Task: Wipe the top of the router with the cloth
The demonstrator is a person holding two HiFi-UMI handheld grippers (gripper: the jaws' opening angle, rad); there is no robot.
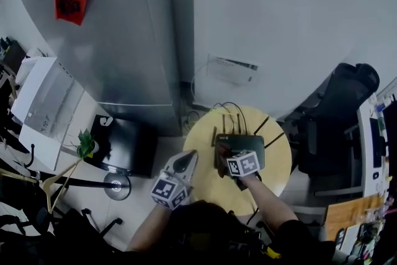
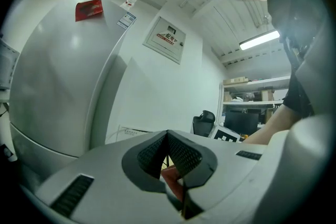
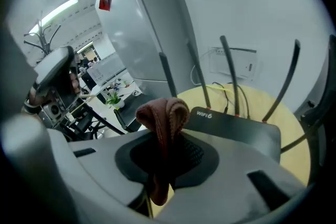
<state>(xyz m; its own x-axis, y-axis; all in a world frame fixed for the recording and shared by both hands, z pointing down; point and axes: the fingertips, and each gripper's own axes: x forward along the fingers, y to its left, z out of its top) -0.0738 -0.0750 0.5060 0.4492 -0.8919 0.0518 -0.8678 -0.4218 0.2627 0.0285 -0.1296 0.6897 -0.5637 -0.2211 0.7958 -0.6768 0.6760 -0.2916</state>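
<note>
A black router point(image 1: 249, 144) with several upright antennas lies on the round yellow table point(image 1: 276, 174). Seen from the right gripper view, its top point(image 3: 239, 126) carries a white WIFI label and is just beyond the jaws. My right gripper point(image 3: 165, 131) is shut on a reddish-brown cloth point(image 3: 163, 110), which bunches up above the jaws and hangs below them. From the head view, that gripper point(image 1: 227, 156) is at the router's near left edge. My left gripper point(image 1: 188, 157) hovers by the table's left rim, shut point(image 2: 168, 139), with nothing held, aimed at the wall.
A tall silver fridge point(image 1: 118, 40) stands behind the table at the left. A black office chair point(image 1: 338, 102) is to the right. On the floor at the left are a black box point(image 1: 127, 143) and a round stand base point(image 1: 116, 186). Cables point(image 1: 229, 110) trail behind the router.
</note>
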